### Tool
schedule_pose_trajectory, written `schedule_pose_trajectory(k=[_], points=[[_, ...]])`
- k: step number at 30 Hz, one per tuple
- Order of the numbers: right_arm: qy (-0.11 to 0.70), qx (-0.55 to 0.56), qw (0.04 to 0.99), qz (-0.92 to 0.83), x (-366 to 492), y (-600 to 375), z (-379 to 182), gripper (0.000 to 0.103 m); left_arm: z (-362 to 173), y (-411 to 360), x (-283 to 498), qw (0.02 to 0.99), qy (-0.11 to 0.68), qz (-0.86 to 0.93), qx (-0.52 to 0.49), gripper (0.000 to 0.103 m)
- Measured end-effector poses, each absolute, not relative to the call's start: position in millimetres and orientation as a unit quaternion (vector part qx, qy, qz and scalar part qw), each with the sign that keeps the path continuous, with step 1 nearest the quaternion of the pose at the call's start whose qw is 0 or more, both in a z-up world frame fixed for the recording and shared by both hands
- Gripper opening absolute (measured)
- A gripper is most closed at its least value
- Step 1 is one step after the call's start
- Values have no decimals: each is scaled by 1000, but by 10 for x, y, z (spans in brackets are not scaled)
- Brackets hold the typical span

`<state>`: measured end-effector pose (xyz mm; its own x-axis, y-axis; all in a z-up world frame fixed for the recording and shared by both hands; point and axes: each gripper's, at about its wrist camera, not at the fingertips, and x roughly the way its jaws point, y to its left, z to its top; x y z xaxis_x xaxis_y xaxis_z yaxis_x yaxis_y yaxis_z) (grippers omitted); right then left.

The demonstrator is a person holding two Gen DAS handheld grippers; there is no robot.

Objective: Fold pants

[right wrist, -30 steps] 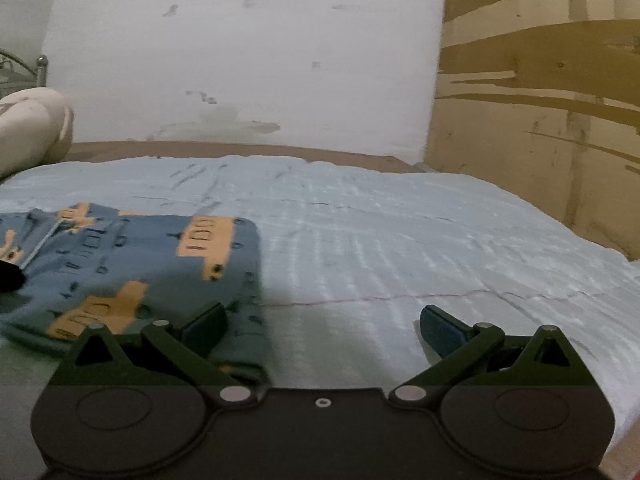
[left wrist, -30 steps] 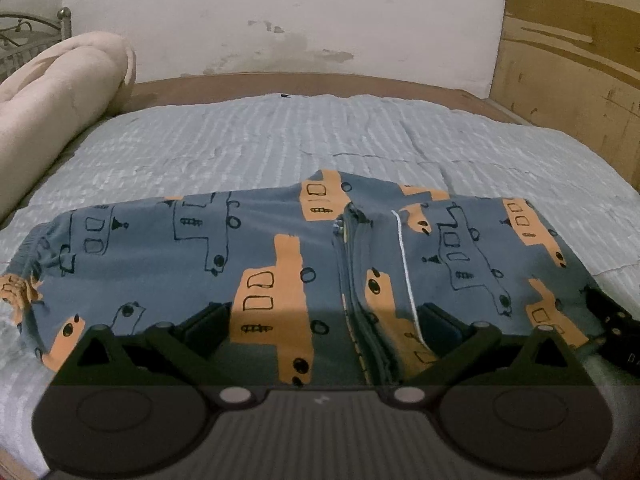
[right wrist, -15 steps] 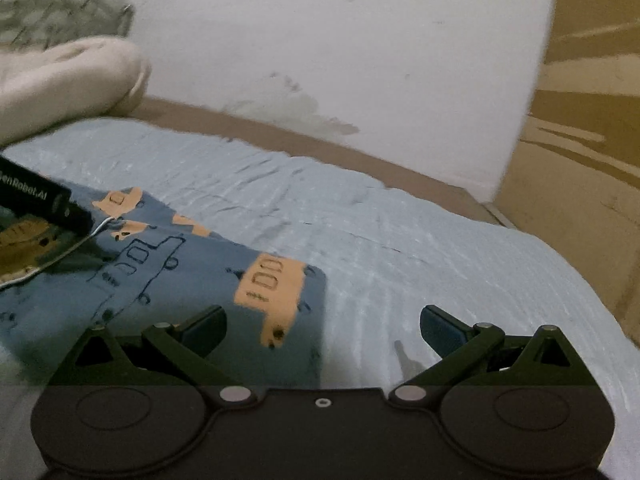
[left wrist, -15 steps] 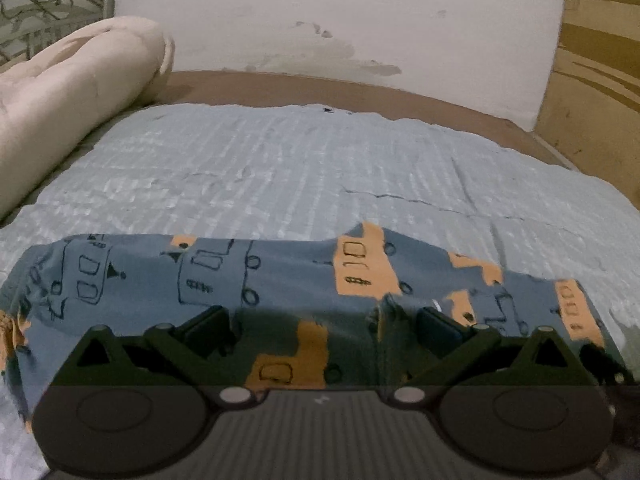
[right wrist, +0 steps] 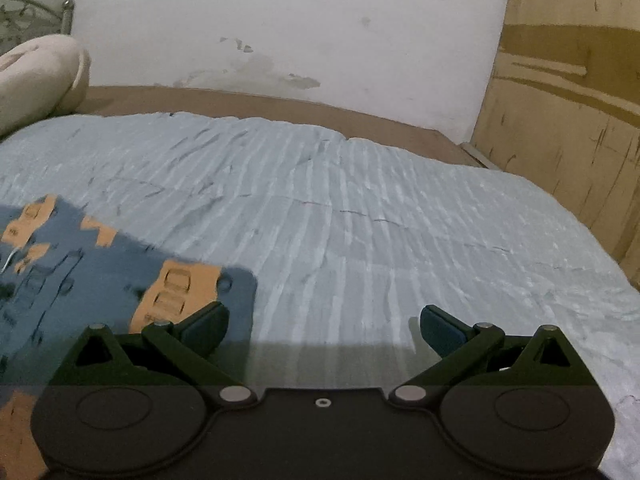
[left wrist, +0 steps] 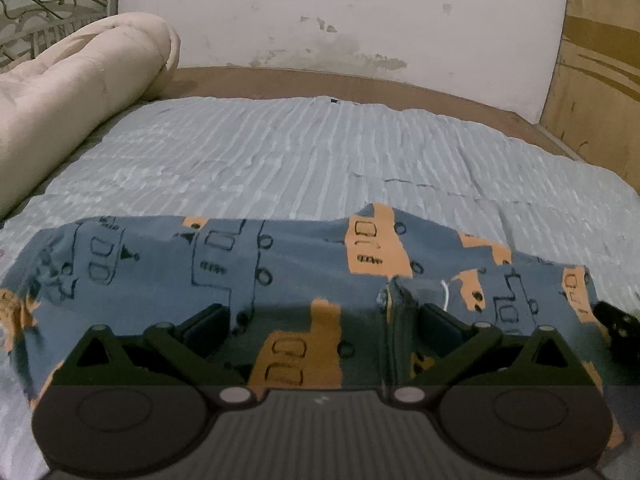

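Your left gripper (left wrist: 324, 320) hovers jaws apart over the pants (left wrist: 280, 264) on the bedspread (left wrist: 300, 152); your right gripper (right wrist: 324, 324), jaws apart, at their right edge.

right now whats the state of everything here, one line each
pants: lying flat on the bed, spread sideways, not yet folded over
left gripper: open, low over the near edge of the pants, nothing pinched
right gripper: open, at the pants' right end, one finger over the cloth, the other over bare cover
bed cover: spread out, lightly wrinkled
beige bedding: rolled up at the left side of the bed
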<state>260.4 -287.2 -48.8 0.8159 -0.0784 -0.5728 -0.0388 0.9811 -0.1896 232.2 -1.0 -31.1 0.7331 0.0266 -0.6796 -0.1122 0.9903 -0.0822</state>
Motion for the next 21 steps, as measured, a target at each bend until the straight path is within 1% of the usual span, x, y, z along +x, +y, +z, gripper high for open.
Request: schedule_pose_trajectory(k=[7, 12, 21], points=[[283, -130, 950, -14, 2104, -2872, -519, 102, -331, -24, 2031, 934, 352, 39, -41, 102], [260, -127, 957, -22, 1797, -2914, -564, 102, -349, -36, 1819, 941, 336, 41, -31, 102], [235, -127, 963, -34, 1581, -2900, -607, 102, -315, -42, 1602, 947, 319, 35, -23, 102]])
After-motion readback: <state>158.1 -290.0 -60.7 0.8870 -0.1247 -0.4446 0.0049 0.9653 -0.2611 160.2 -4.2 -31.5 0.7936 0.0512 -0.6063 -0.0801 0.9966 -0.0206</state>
